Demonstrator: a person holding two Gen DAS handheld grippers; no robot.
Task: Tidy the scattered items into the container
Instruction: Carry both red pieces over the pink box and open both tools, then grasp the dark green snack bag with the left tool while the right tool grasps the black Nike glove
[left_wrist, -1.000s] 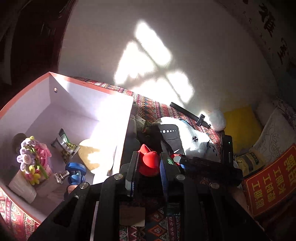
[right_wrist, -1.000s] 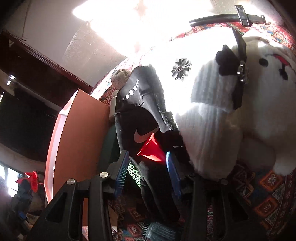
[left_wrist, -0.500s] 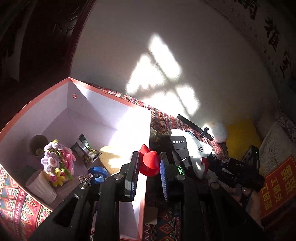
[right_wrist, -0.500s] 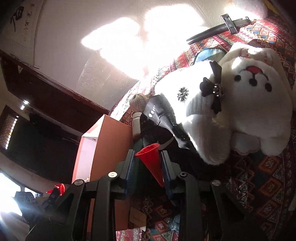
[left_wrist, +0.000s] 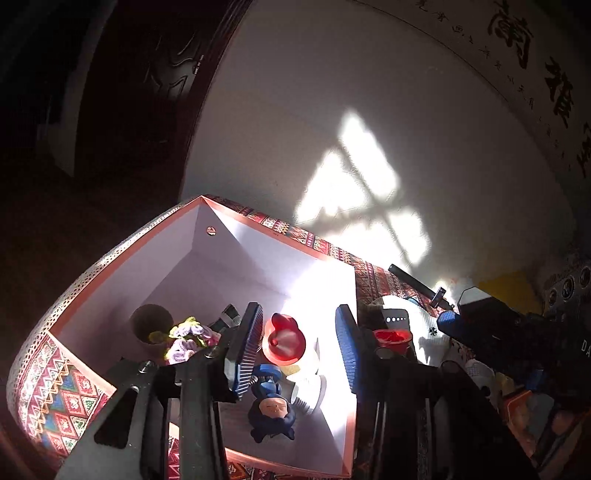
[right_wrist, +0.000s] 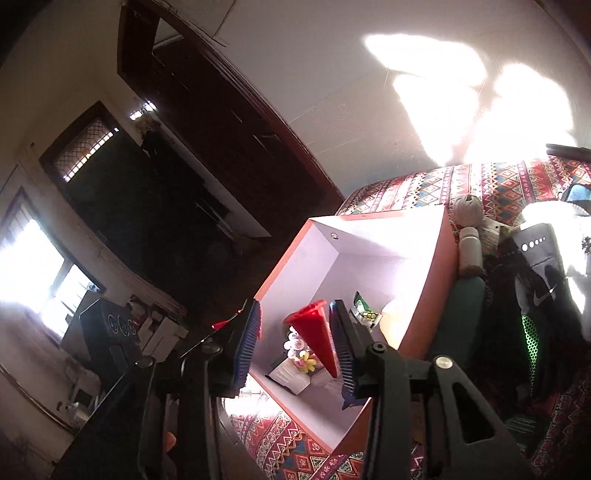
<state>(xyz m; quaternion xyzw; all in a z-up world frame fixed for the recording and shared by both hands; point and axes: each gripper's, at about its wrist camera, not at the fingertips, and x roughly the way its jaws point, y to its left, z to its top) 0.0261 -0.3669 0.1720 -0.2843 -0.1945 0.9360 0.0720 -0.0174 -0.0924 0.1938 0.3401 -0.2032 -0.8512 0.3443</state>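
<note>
Left tongs (left_wrist: 295, 343) are opening, blue pads spread wide over the box (left_wrist: 258, 254). A red duck toy (left_wrist: 283, 341) sits between the pads, touching neither, right above the box floor, so it looks just let go.

Right tongs (right_wrist: 293, 339) are opening too. A red cone (right_wrist: 317, 336) hangs between them over the box opening, leaning on the right pad, clear of the left one.

Handling (judgement): both red pcs look like light, hollow, stiff plastic w/ smooth, somewhat slippery skin, not fragile. Best hold on the cone is mid-body across its width; the tapered tip would slide out. Duck: pinch across the round body.

Inside the box: a blue doll (left_wrist: 271, 406), a flower pot (left_wrist: 177, 343), a snack packet (right_wrist: 364, 312).

Right of the box, on a patterned cloth (right_wrist: 480, 184): a ball of twine (right_wrist: 468, 208), a small bottle (right_wrist: 470, 249), a black sock (right_wrist: 543, 284).
</note>
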